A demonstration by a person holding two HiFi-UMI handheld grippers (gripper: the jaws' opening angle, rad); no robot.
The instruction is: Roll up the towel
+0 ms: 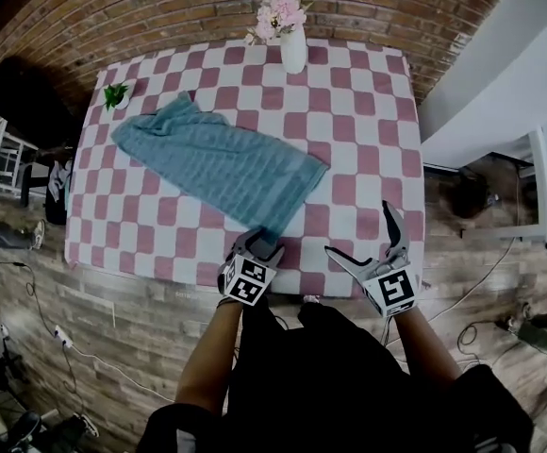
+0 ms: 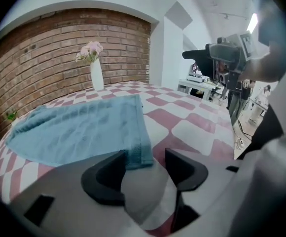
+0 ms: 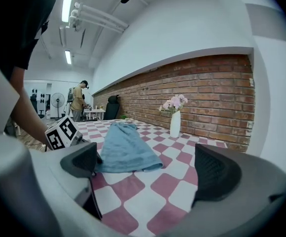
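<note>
L gripper [image 1: 259, 245] at towel [image 1: 217, 163] corner, jaws apart

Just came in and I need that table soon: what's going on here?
A person with a gripper in each hand is starting on the blue towel, which lies flat and unrolled on the checkered table. The left gripper is at the towel's near corner, jaws apart, the corner between them but not pinched. The right gripper is open and empty over the table's near edge, right of the towel.
</note>
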